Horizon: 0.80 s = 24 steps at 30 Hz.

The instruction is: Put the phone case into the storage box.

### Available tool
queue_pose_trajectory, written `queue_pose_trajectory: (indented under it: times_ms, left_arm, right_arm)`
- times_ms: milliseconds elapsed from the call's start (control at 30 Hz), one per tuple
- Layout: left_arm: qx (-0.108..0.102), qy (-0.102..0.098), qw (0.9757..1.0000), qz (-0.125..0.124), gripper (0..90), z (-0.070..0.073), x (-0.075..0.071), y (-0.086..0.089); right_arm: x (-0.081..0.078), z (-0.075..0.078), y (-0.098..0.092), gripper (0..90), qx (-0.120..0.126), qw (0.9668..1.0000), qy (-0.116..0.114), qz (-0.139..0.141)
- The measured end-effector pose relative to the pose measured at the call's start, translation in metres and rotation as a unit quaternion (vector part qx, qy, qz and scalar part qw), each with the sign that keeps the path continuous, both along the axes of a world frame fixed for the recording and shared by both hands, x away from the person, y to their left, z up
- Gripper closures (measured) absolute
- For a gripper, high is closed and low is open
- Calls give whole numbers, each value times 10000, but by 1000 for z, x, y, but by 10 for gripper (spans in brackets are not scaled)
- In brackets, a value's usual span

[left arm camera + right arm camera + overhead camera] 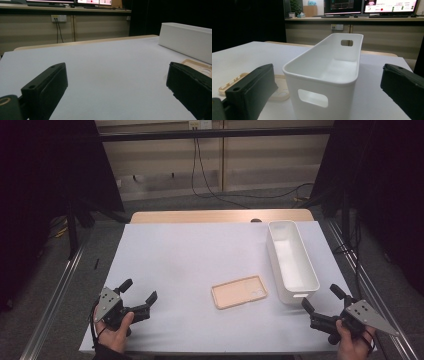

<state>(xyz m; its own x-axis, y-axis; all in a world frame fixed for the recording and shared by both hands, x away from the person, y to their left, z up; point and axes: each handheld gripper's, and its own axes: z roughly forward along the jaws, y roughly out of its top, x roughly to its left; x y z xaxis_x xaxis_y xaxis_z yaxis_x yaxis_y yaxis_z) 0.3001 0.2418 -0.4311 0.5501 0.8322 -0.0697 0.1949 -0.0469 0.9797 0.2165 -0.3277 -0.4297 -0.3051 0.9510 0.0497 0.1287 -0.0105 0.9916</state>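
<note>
- Left gripper (141,298), at seven o'clock, jaws wide, empty.
- Beige phone case (239,291) lies flat at centre, untouched, just beside the white bin (292,260).
- Right gripper (321,303), at five o'clock, gapes wide, empty; likely nothing begun.

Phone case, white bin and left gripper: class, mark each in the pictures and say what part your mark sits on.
phone case (239,291), high view, middle of its tan back.
white bin (317,82), right gripper view, near end wall above the handle slot.
left gripper (138,294), high view, gap between its open jaws.

Two black tools — left tool (138,295), right tool (323,299) — each topped by a grey three-cornered plate
</note>
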Motion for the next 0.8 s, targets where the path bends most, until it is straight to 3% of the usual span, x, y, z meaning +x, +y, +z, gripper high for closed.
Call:
queue_pose_trajectory:
  times_ms: [333,567,700,800]
  left_arm:
    - [114,21,9999,-11,35,0,1,-4]
    - [290,226,9993,-80,35,-3,2,-5]
    - [307,386,9975,-497,59,-2,1,-4]
    - [326,440,9967,-602,62,-2,1,-7]
  right_arm:
    - [0,-1,-1,0,46,10000,21,18]
    - [0,-1,-1,0,60,10000,36,15]
    - [-1,0,1,0,22,10000,33,42]
    - [-2,1,2,0,5,10000,-23,15]
